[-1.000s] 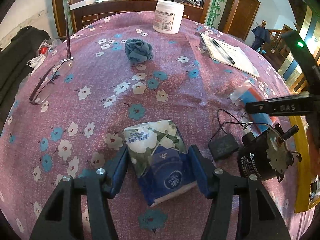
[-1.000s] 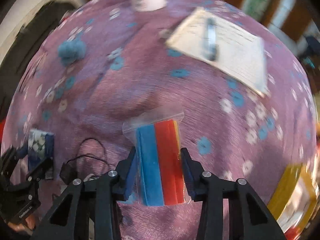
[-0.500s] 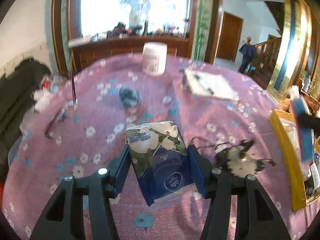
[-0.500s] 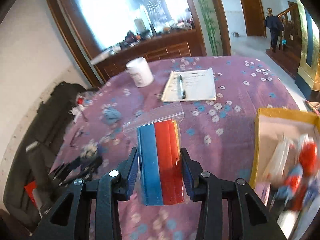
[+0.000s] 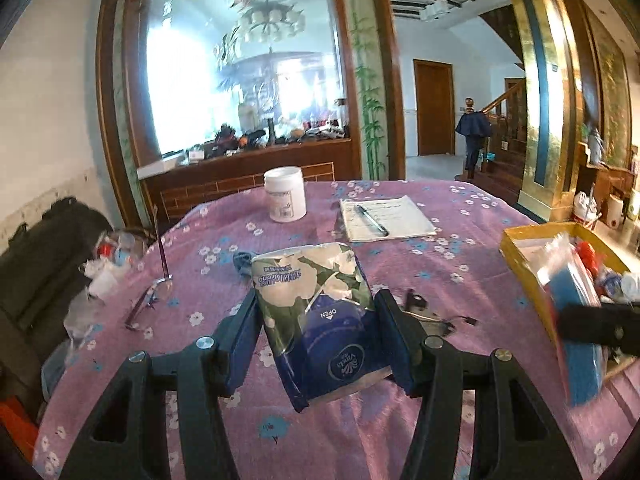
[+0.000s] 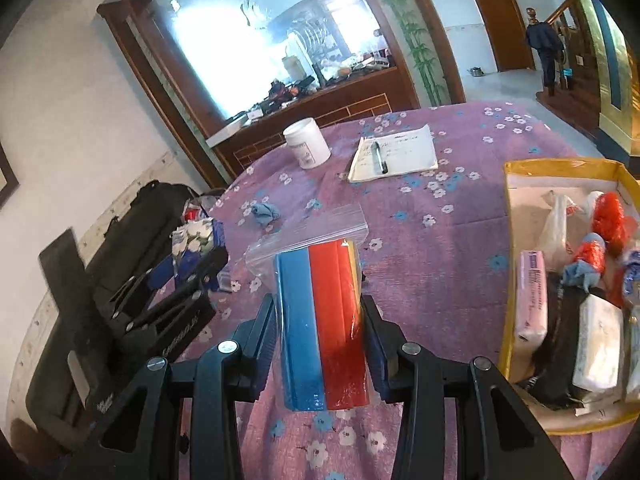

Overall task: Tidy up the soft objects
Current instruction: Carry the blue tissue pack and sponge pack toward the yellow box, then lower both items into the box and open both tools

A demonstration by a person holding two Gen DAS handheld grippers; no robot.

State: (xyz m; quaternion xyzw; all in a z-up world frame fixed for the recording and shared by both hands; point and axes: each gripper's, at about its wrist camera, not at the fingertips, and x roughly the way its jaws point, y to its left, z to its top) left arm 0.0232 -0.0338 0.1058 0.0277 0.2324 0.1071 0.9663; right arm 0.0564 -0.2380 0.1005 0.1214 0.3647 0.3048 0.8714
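Both packs have come up off the bench since a second ago. Left tongs clamp the tissue pack; right tongs clamp the bagged sponges, beside the box. Carry over its rim, lower gently, then release.

A lived-in family home, seemingly a dining or living room. A round surface wears a purple floral cloth. Behind it, a large wood-framed glass panel reflects a chandelier, above a cluttered wooden sideboard. Painted bamboo decorates a pillar. A wooden door and staircase banister stand beyond, right.
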